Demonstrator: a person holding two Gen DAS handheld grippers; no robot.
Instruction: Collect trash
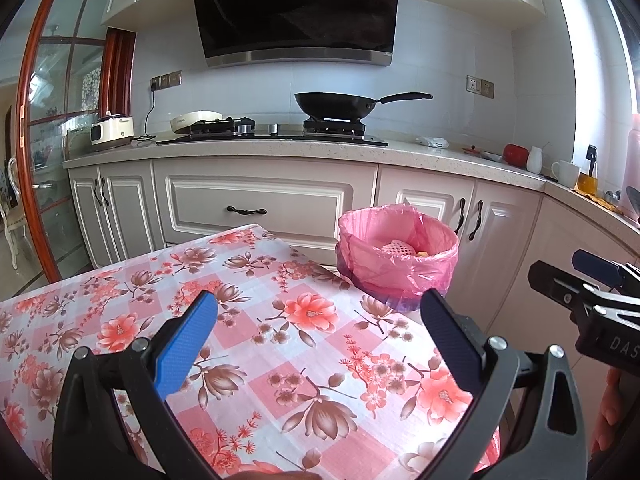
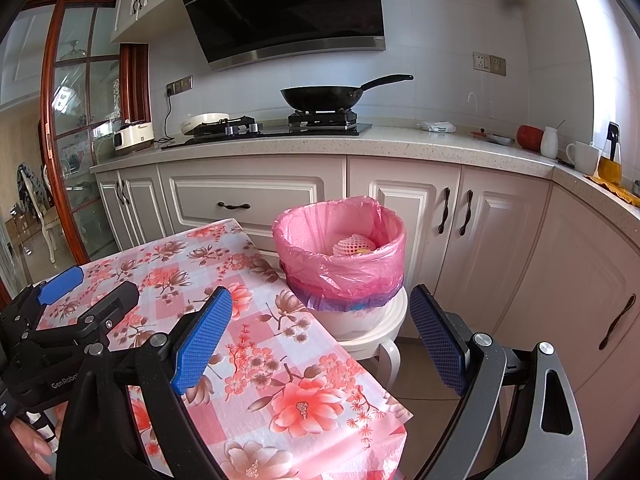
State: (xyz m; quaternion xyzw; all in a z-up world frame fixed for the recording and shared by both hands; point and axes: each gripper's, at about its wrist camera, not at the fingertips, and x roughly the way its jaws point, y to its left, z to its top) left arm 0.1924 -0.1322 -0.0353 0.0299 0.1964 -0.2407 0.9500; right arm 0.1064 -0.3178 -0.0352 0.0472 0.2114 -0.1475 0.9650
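A bin lined with a pink bag (image 1: pixel 398 258) (image 2: pixel 340 256) stands on a white stool (image 2: pixel 374 330) just past the table's far right corner. Inside it lie a pink foam fruit net (image 2: pixel 352 245) (image 1: pixel 398 249) and something yellow. My left gripper (image 1: pixel 318 334) is open and empty above the floral tablecloth (image 1: pixel 256 320). My right gripper (image 2: pixel 320 334) is open and empty, held over the table's right edge (image 2: pixel 320 384), short of the bin. Each gripper shows in the other's view, the right one (image 1: pixel 576 280) and the left one (image 2: pixel 90 286).
White kitchen cabinets (image 2: pixel 256 196) and a counter run behind the table. On the counter stand a hob with a black wok (image 2: pixel 320 96), a rice cooker (image 2: pixel 134 136), a red jar, cups and a bottle (image 2: pixel 610 160). A glass door is at the left.
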